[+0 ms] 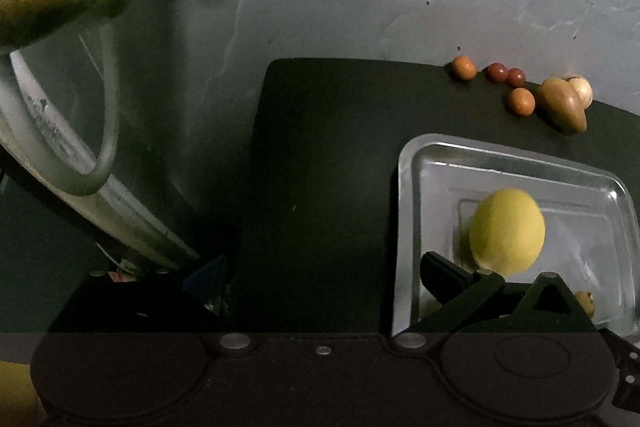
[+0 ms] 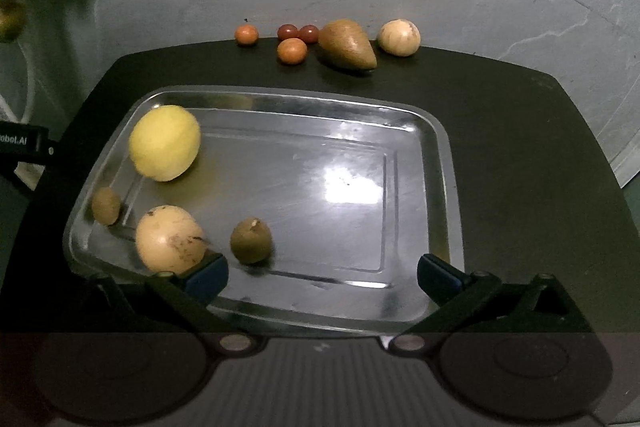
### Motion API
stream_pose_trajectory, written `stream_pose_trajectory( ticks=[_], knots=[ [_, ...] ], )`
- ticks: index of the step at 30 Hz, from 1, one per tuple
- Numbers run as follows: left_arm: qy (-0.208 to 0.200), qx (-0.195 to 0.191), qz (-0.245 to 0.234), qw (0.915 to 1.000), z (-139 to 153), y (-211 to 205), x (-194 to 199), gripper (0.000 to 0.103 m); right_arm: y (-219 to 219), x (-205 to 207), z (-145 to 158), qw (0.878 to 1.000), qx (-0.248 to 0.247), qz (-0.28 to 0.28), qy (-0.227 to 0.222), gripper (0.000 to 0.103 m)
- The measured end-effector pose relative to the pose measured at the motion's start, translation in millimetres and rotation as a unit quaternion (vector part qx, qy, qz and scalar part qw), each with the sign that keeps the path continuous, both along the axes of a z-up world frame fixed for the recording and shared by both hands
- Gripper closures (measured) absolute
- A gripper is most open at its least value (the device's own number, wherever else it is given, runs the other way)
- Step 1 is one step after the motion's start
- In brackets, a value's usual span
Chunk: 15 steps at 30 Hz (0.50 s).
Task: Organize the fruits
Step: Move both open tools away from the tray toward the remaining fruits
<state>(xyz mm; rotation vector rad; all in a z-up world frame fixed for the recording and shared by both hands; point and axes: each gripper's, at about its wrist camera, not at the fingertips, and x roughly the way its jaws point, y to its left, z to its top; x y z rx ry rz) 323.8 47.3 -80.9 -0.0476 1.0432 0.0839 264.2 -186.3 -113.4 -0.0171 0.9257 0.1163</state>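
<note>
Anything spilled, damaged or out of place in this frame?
Nothing spilled or broken. Four fruits sit in the tray, crowded at its left end; six more wait along the mat's far edge. The pale fruit shows dark blemishes. Both tongs hang open.

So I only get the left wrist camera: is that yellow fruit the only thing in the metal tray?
Observer: No. The right wrist view shows four in the tray: the yellow fruit, a pale round fruit, a brown fruit and a smaller brown fruit.
Operator: Is the other gripper carrying anything?
Observer: No. The right gripper is open and empty, over the tray's near edge.
Operator: What's that pale thing behind the pear-shaped fruit?
Observer: A whole cream ball-shaped fruit, lying beside the pear-shaped fruit.
</note>
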Motion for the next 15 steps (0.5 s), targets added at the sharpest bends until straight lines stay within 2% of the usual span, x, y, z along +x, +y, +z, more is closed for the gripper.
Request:
stream_pose_trajectory(
  ticks=[15],
  knots=[
    [-0.024, 0.015, -0.010, 0.9995, 9.1, -42.6, 20.5, 0.001, -27.9, 18.6, 1.0, 0.999, 0.019, -0.013, -0.035, 0.000]
  ],
)
